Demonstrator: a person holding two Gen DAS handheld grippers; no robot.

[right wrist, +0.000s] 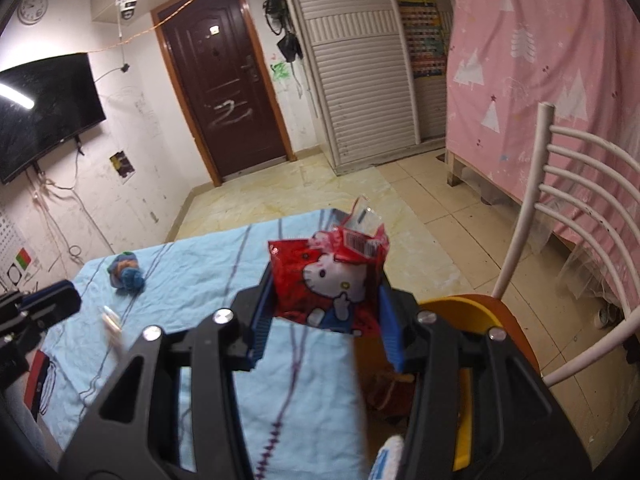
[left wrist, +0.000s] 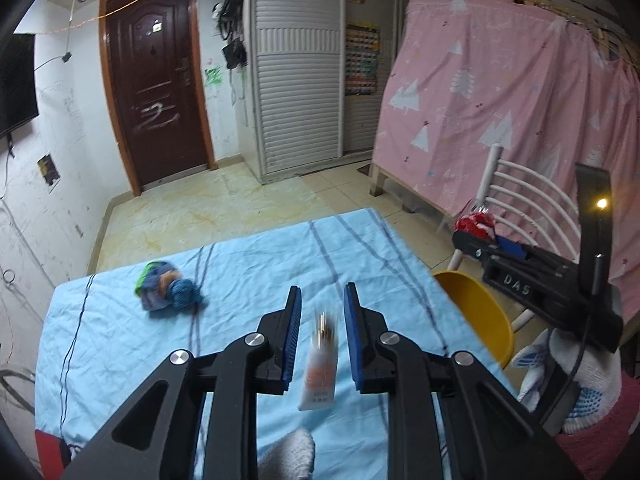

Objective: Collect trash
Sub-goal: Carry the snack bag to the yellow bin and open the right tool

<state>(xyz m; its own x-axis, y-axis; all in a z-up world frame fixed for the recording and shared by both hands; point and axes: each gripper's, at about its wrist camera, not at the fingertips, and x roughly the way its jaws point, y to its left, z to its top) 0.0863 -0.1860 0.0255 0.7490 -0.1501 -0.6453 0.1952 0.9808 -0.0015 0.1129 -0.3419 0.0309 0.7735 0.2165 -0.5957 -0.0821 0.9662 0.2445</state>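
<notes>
My left gripper (left wrist: 322,300) is open above the light blue cloth (left wrist: 248,276). A small white and orange tube wrapper (left wrist: 320,364) lies blurred between its fingers, untouched by the pads. My right gripper (right wrist: 326,280) is shut on a red cartoon-cat snack bag (right wrist: 328,280) and holds it above the cloth's right edge, over a yellow bin (right wrist: 472,312). In the left wrist view the right gripper with the red bag (left wrist: 476,226) hangs above the yellow bin (left wrist: 476,312). A crumpled blue and orange wad (left wrist: 170,286) lies on the cloth to the left; it also shows in the right wrist view (right wrist: 127,272).
A white chair (right wrist: 580,216) stands right of the bin. A pink curtained bed frame (left wrist: 500,100) is behind it. A dark door (left wrist: 156,80) and white louvred wardrobe (left wrist: 300,80) are across the tiled floor. A TV (right wrist: 44,112) hangs on the left wall.
</notes>
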